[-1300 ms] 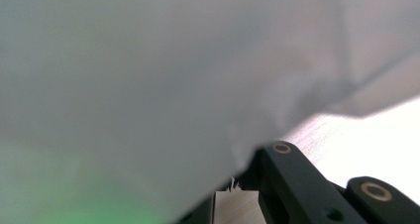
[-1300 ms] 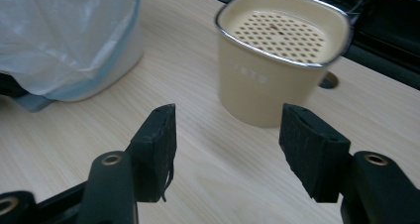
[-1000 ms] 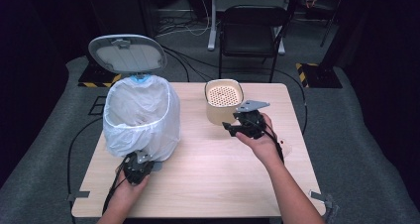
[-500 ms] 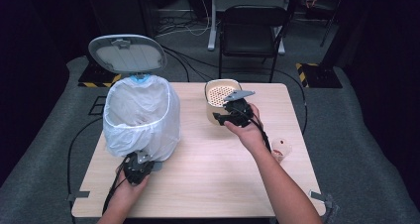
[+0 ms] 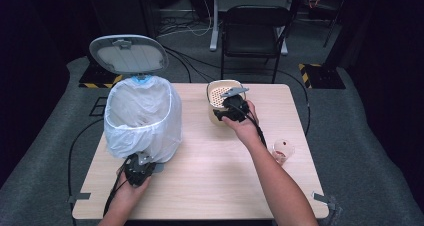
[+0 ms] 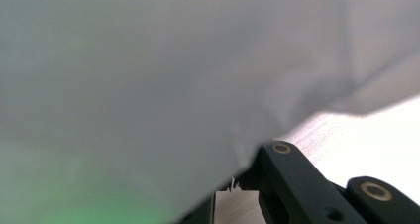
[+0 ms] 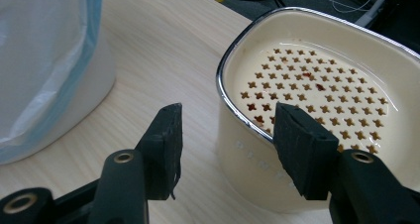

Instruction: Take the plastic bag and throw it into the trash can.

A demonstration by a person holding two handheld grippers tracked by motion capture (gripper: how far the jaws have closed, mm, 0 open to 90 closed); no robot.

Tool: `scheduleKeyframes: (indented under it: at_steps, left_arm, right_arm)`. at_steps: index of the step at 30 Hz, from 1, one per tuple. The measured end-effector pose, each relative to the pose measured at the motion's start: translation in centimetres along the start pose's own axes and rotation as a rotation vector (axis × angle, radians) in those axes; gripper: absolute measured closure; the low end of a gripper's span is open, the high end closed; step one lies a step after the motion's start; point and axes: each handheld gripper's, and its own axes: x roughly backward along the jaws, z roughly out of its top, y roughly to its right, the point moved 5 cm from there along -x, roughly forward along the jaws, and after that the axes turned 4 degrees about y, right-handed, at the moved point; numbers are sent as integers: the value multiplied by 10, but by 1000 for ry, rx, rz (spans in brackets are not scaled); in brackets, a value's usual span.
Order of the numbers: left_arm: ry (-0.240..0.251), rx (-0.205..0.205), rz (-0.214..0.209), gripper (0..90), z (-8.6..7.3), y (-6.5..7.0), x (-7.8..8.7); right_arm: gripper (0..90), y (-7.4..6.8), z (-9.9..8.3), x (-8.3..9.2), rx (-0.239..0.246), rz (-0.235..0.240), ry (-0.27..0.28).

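The left gripper [image 5: 141,162] is clenched on the white bag [image 5: 142,118] at the bin's near foot. Right of the bin [image 7: 74,85] stands the cream strainer bowl [image 5: 221,97]; the right gripper [image 7: 225,135] straddles its near rim, jaws apart, not pressing.

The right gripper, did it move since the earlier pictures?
Yes. In the high view the right gripper has moved left and toward the far edge of the table, and now sits at the near rim of the cream container.
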Motion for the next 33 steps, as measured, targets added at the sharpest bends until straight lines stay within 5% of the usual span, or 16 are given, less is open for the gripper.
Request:
scheduleKeyframes:
  at_steps: [7, 13, 14, 17, 20, 22, 33]
  left_arm:
    - [2, 1, 3, 874, 0, 0, 0]
    - [0, 0, 4, 874, 0, 0, 0]
    - [0, 1, 2, 874, 0, 0, 0]
    - [3, 5, 1, 873, 0, 0, 0]
    - [3, 5, -1, 874, 0, 0, 0]
    - [2, 3, -3, 874, 0, 0, 0]
    - [-3, -4, 5, 874, 0, 0, 0]
  right_arm:
    - [466, 4, -2, -15, -6, -27, -2]
    - [498, 1, 4, -20, -15, 8, -11]
    - [529, -1, 7, -22, 40, 10, -23]
    - [562, -5, 7, -23, 25, 3, -31]
    - [650, -6, 7, -25, 14, 36, -37]
    - [696, -11, 3, -25, 14, 77, -88]
    - [742, -36, -14, 1, 23, 158, -125]
